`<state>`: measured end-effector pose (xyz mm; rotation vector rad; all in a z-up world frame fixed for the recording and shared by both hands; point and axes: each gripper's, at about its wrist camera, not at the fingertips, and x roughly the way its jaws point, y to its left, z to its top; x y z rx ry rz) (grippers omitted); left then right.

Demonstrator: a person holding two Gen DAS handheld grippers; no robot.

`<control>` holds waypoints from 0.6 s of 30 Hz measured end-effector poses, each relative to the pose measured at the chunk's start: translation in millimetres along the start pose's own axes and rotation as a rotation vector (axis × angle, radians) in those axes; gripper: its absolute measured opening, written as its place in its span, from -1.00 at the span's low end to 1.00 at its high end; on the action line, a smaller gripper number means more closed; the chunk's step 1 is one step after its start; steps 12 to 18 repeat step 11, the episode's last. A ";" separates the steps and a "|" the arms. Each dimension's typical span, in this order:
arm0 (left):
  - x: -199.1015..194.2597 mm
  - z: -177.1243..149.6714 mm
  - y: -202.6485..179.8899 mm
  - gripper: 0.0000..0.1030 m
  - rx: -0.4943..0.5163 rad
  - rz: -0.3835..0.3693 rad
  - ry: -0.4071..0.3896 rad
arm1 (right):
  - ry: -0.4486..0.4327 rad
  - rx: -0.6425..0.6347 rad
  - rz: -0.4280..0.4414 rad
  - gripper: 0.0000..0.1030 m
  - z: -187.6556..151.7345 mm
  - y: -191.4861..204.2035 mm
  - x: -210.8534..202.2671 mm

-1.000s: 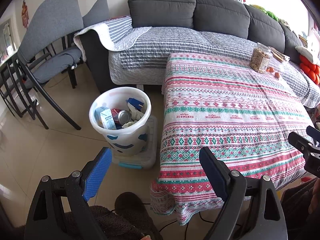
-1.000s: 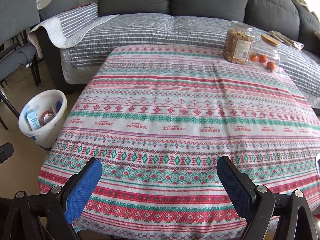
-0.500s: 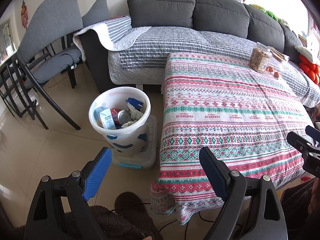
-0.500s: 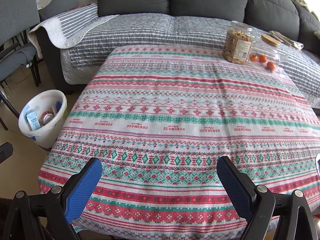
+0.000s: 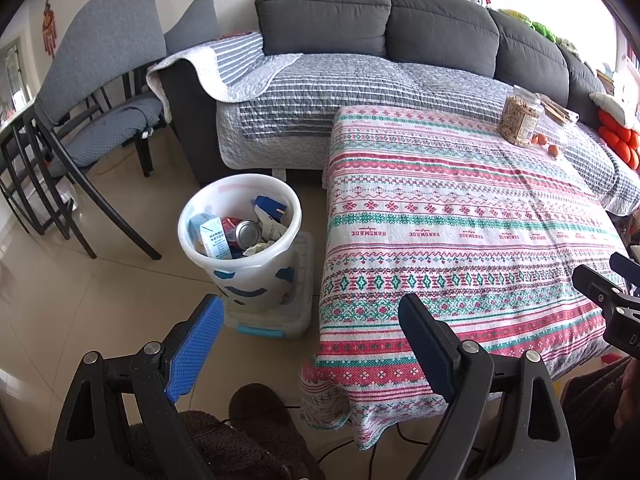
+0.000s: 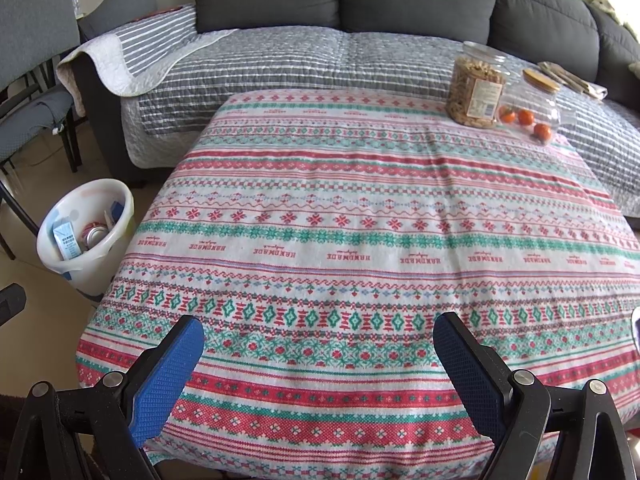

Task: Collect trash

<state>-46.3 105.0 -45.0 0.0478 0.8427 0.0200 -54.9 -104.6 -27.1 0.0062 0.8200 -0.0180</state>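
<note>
We are in a home living room. A dark grey sofa (image 5: pixel 400 16) runs along the wall, its seat under a striped quilt (image 5: pixel 340 88). In front of it we see a low table (image 6: pixel 360 220) draped in a patterned cloth, with a jar (image 6: pixel 476 84) of snacks and a clear box of small oranges (image 6: pixel 528 114) at its far corner. Grey chairs (image 5: pixel 100 72) stand on the tiled floor (image 5: pixel 80 288), and a white bin (image 5: pixel 244 240) full of cartons and a can sits beside the table.
</note>
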 end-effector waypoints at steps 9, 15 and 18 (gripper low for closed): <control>-0.6 0.8 -1.8 0.77 0.006 -0.009 0.004 | 0.001 -0.004 0.000 0.86 -1.6 1.0 0.7; -1.0 0.4 -2.6 0.77 0.011 -0.013 0.005 | 0.001 -0.003 -0.001 0.86 -1.9 1.2 0.7; -1.0 0.4 -2.6 0.77 0.011 -0.013 0.005 | 0.001 -0.003 -0.001 0.86 -1.9 1.2 0.7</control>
